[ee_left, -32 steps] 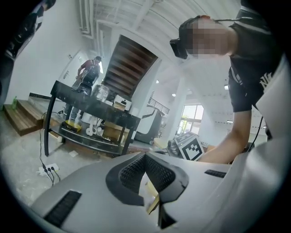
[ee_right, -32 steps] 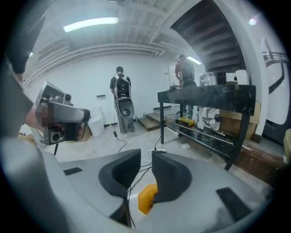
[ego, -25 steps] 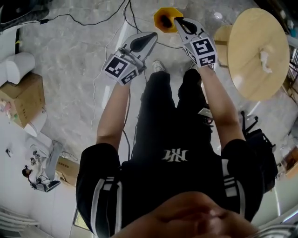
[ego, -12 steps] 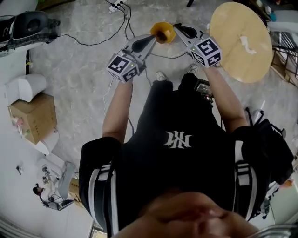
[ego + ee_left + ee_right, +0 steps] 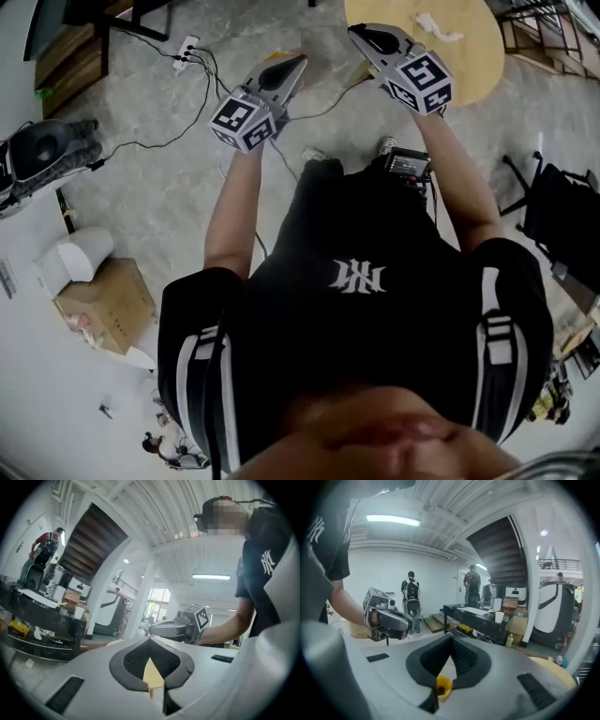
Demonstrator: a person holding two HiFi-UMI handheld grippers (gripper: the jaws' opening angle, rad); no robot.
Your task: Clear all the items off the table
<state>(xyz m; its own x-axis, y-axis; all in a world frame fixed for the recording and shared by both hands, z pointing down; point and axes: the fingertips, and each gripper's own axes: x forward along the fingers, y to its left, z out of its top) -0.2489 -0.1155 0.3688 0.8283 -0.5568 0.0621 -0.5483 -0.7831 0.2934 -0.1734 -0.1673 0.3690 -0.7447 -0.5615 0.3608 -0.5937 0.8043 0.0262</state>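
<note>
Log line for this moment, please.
left gripper: shut, empty | right gripper: shut on small yellow cup | round wooden table: crumpled white tissue on it

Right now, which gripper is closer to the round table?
The right gripper, at the edge of the round table; the left gripper is over the floor.

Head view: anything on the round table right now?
Yes, a white crumpled scrap lies on the round wooden table, near its far edge.
</note>
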